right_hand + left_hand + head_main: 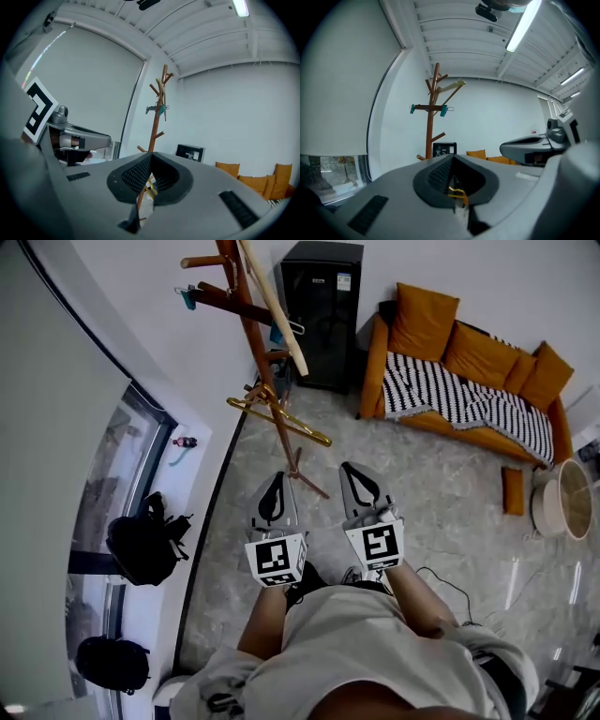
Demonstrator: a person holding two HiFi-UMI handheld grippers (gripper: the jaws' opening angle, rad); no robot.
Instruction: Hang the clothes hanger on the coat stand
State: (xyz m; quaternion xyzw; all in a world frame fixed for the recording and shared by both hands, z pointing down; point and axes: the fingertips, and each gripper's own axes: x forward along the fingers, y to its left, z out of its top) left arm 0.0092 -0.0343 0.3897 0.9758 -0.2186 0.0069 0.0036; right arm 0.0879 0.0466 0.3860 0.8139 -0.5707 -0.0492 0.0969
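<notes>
The brown wooden coat stand [253, 334] rises just ahead of me. A gold metal hanger [281, 418] hangs from a low peg on it. Higher up are a pale wooden hanger [274, 306] and a dark hanger with teal clips [220, 296]. My left gripper [276, 478] and right gripper [351, 468] are side by side below the stand's foot, both shut and empty. In the left gripper view the coat stand [430, 126] is beyond the shut left gripper [451, 160], with a bit of the gold hanger [457, 191] in the notch. The right gripper [150, 158] faces the coat stand [155, 126] too.
A black cabinet [323, 310] stands behind the coat stand against the wall. An orange sofa [469, 371] with a striped blanket is at the right, with a round basket [562, 498] and a floor cushion [513, 490]. Two black backpacks [141, 540] lie by the window at left.
</notes>
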